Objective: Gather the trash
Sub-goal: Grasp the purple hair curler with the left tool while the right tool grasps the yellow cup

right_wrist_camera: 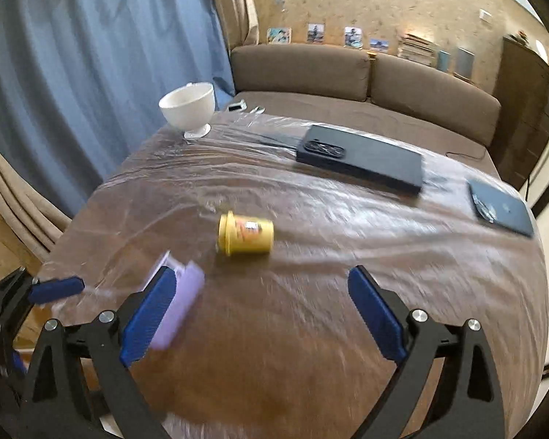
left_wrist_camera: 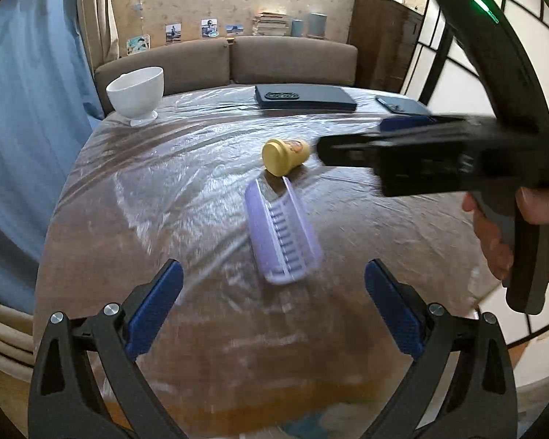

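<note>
The left gripper [left_wrist_camera: 273, 287] stands wide, with its two blue pads far apart and nothing between them; it hangs above the table [left_wrist_camera: 201, 329] and touches no object. The right gripper [right_wrist_camera: 262, 314] is wide as well, and its jaws are empty too. The table is covered with a clear plastic sheet [left_wrist_camera: 157, 190] that shines and wrinkles. On this sheet a small yellow cup [left_wrist_camera: 284, 155] lies on its side near the middle of the table, with a printed label on its wall. Just beside it, nearer to the cameras, lies a light purple plastic piece [left_wrist_camera: 280, 234] with a row of small ribs along it; the two seem to be very close, but I cannot tell if they touch. In the right wrist view the left pad of the right gripper partly covers this purple piece. A white bowl [left_wrist_camera: 137, 91] on a foot stands upright at the far left corner of the table. A dark flat box [left_wrist_camera: 305, 98] lies at the far edge, and a dark tablet [right_wrist_camera: 503, 210] lies at the far right. Behind the table is a brown sofa [left_wrist_camera: 292, 58].
</note>
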